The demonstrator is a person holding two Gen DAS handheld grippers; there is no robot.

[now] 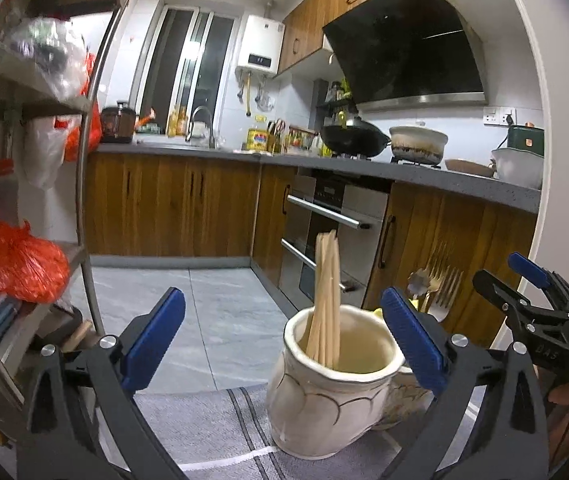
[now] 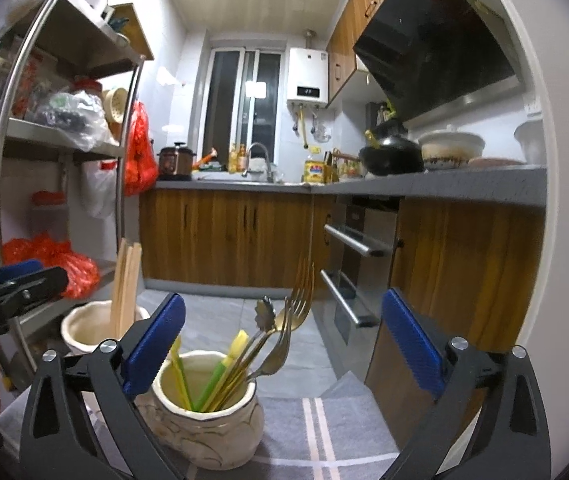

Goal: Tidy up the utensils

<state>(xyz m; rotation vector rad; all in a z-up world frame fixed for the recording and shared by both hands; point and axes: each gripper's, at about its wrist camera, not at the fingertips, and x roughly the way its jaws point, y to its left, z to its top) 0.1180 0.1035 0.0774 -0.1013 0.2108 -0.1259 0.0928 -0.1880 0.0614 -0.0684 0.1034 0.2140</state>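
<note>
I am holding the left claw (image 1: 284, 344) spread wide, gripping nothing; the chopstick jar (image 1: 324, 392) is standing between its pads, nearer the right one, which is hiding the second jar behind. The right claw (image 2: 284, 344) is gaping too, empty, the cutlery jar (image 2: 204, 412) sitting beside its left pad. Both jars are resting on a grey cloth (image 2: 324, 432); whatever lies beneath is hidden.

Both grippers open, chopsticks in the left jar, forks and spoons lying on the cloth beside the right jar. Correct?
Not quite. The forks and spoons are not on the cloth; they stand in the right jar, as the right wrist view shows. The rest holds: left gripper and right gripper are open, and the chopsticks stand in the left jar.
</note>
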